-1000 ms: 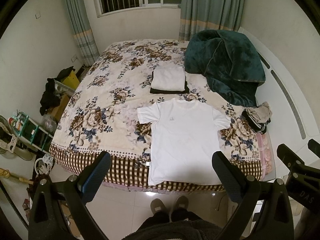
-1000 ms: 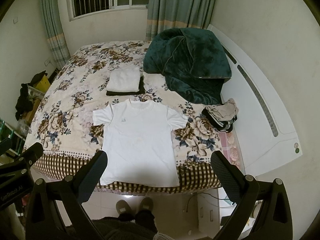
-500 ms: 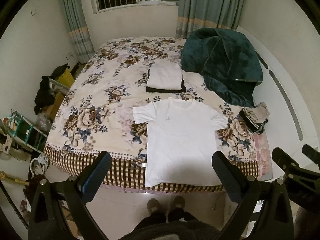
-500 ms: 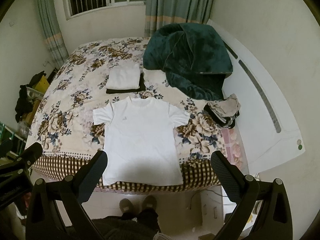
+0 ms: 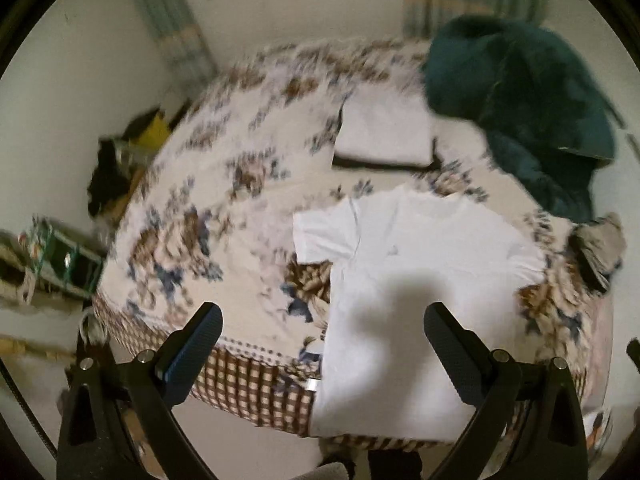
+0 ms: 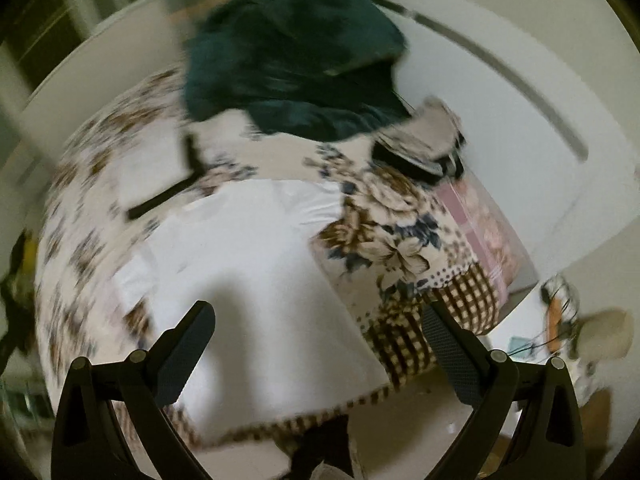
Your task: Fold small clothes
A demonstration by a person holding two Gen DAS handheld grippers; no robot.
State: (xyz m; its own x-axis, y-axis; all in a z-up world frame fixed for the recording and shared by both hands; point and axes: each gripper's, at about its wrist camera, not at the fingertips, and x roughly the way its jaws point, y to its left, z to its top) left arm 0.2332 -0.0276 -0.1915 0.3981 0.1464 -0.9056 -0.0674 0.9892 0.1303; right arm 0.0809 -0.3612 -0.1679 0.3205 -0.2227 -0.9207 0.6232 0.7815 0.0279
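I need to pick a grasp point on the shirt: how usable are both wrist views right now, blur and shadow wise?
Left wrist view: moderate motion blur, white T-shirt outline readable, a dark shadow across its lower middle. Right wrist view: heavy smear, T-shirt edges soft, shadow near the hem; the green blanket is streaked.

Both tools are matte black plastic. The left claw [image 5: 322,330] has two flat fingers with ribbed pads [image 5: 196,344] of a bluish tint, set on angular arms with triangular cut-outs, and round silver screws at the joints. The right claw [image 6: 318,330] has the same build, with dark cross-hatched pads [image 6: 446,344]. Dark trouser legs show at the bottom centre of both frames.
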